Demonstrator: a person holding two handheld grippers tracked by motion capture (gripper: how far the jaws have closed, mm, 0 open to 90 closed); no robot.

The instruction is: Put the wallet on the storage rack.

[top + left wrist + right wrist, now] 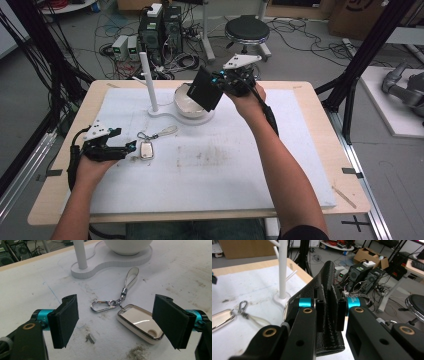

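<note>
Wallet [207, 90], pinched edgewise in the right gripper [227, 82], hangs over the bowl [187, 104] at 12 o'clock, probably for dropping in, while the left gripper [131, 146] sits jaws apart at 9 o'clock, framing the key fob [138, 322] for a pickup.

The table [320, 125] has a light wooden top, and a white mat [240, 165] with some dirty marks covers most of it. On the mat, in the upper middle of the frame, stands a white stand [165, 114] with an upright post and a bowl on its base. At the middle left lies a key fob [146, 149] with a metal clip and a white strap.
</note>
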